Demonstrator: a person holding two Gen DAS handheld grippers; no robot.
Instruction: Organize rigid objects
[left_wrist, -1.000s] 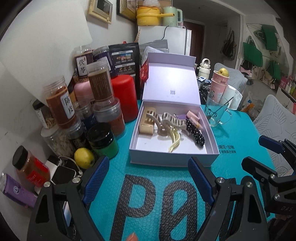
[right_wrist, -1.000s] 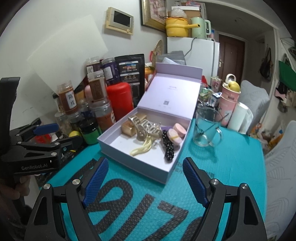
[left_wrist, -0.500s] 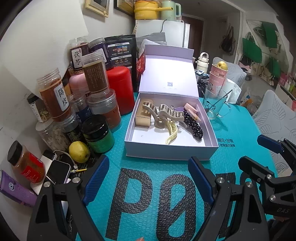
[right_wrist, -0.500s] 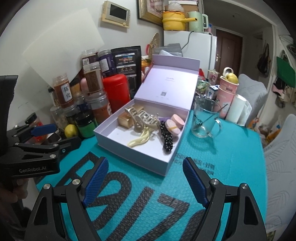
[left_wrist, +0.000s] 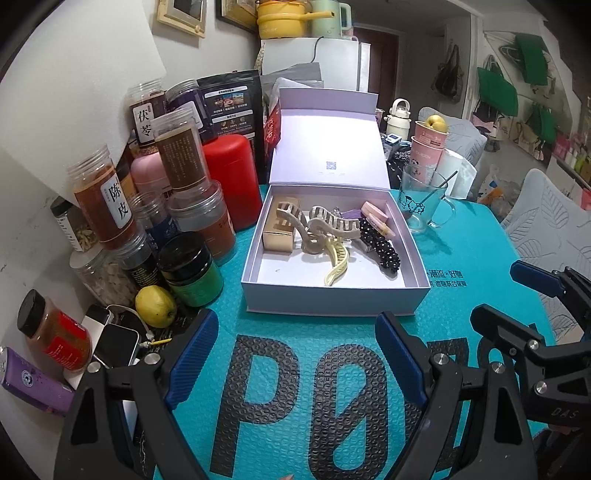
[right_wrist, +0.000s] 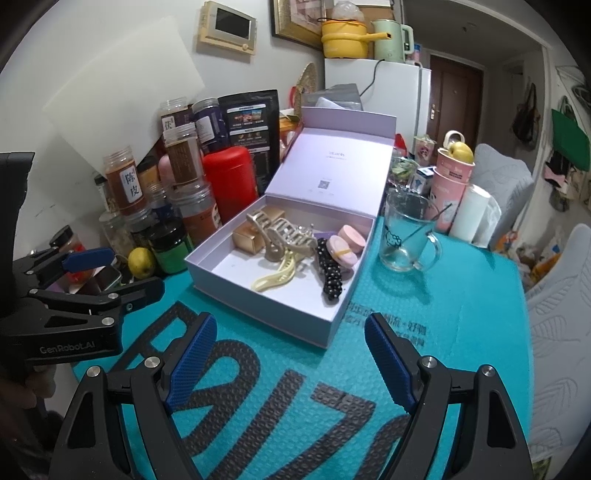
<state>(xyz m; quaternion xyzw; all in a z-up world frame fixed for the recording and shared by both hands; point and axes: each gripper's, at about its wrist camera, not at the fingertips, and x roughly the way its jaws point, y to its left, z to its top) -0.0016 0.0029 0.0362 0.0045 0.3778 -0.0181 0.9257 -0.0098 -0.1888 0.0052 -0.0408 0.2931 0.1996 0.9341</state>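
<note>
Meanwhile box (left_wrist: 334, 295) sits farther off; both jaws unchanged, wide.

Matt card box (left_wrist: 334, 295), glossy plastic clips (left_wrist: 334, 225), dimpled mat (left_wrist: 461, 236).

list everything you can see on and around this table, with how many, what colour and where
gift box: 1, lilac, lid open, mat centre
hair claws: 2, beige, in box
curved clip: 1, pale yellow, in box
beaded clip: 1, black, in box
gold box: 1, in box
jars: many, stacked left of box
red canister: 1, behind jars
lemon: 1, yellow, beside jars
glass mug: 1, clear, right of box
mat: 1, teal
left gripper: open, empty
right gripper: open, empty
</note>
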